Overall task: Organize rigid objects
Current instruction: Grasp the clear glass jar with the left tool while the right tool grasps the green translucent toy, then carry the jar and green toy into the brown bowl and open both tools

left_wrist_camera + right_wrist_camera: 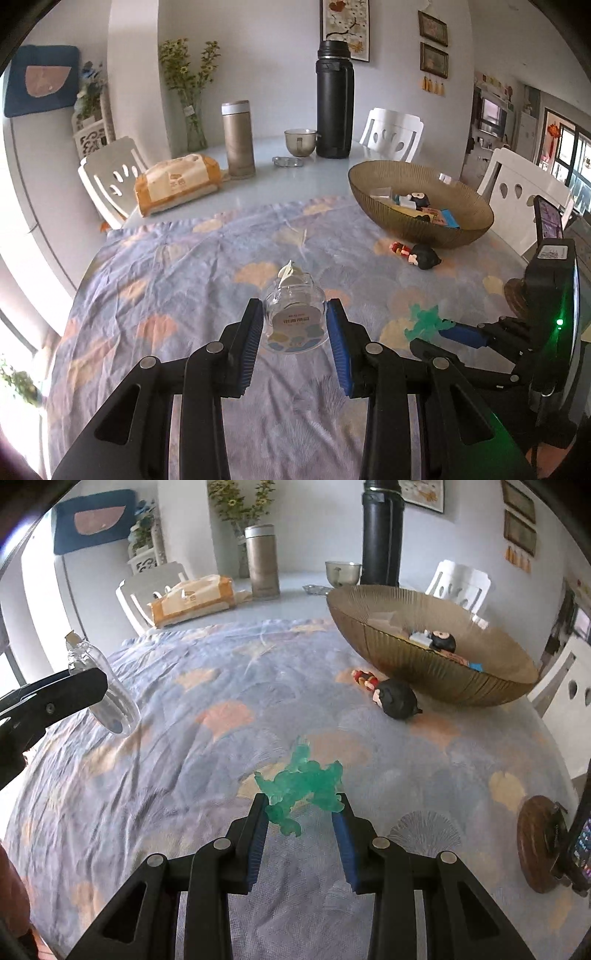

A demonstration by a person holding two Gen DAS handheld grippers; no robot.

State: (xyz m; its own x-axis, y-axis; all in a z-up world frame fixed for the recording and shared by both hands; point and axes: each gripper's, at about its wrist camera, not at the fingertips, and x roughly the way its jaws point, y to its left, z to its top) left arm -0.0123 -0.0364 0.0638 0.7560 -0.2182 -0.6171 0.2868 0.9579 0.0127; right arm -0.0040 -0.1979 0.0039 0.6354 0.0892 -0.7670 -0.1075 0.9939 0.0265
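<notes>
Bowl holds some toys | left gripper clamps clear jar | right gripper clamps green figure | doll left on cloth

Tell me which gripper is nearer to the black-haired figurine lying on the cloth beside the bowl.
Right. The right gripper, its jaws shut on the green figure, sits just short of the black-haired figurine. The left gripper, holding the clear jar, is farther off to its left.

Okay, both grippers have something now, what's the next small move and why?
Probably carry the green figure in the right gripper toward the amber bowl, which already holds small toys. The left gripper clamps the clear bottle, lifted off the cloth.
</notes>
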